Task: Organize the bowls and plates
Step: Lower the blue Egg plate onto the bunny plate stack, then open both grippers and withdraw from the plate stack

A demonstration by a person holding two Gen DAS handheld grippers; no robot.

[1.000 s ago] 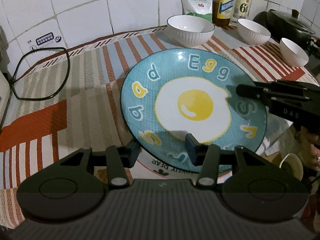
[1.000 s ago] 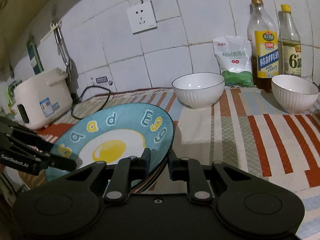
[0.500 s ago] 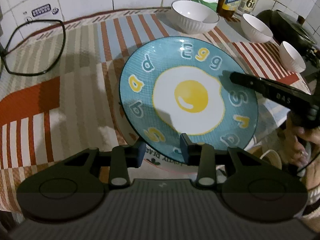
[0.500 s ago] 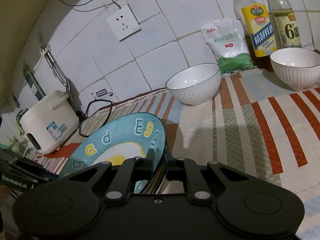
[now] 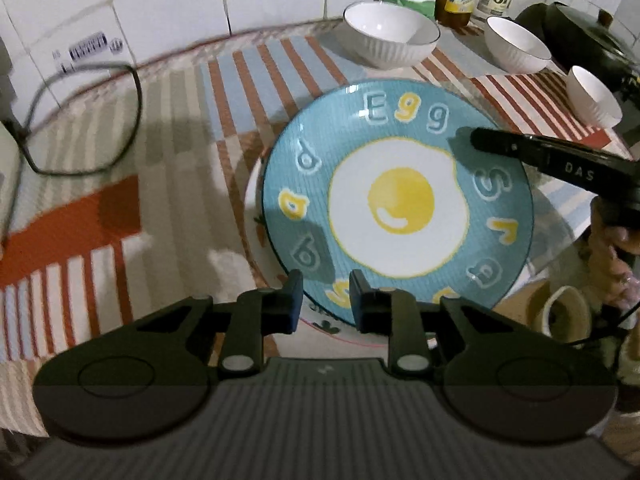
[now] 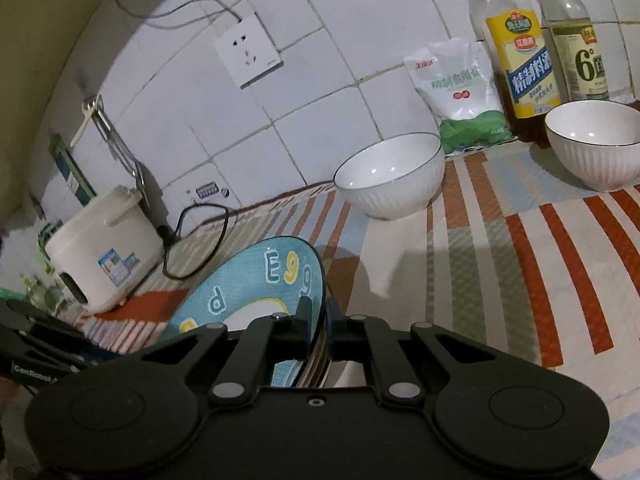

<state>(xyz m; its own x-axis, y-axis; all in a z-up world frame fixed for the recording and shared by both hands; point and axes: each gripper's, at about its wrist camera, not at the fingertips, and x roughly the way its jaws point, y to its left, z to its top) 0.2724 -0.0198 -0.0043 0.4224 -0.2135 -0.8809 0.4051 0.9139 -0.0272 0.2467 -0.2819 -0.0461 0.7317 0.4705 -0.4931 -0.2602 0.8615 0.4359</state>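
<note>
Left gripper (image 5: 325,294) hovers at the near rim of the egg-print plate (image 5: 400,196), fingers spread, touching nothing. Right gripper (image 6: 317,322) pinches the plate's far rim, tilting it above a white plate (image 5: 256,216), apparently for stacking; three white bowls behind.

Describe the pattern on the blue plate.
Fried egg centre, letters round the rim of the blue plate; clearest from the left wrist.
</note>
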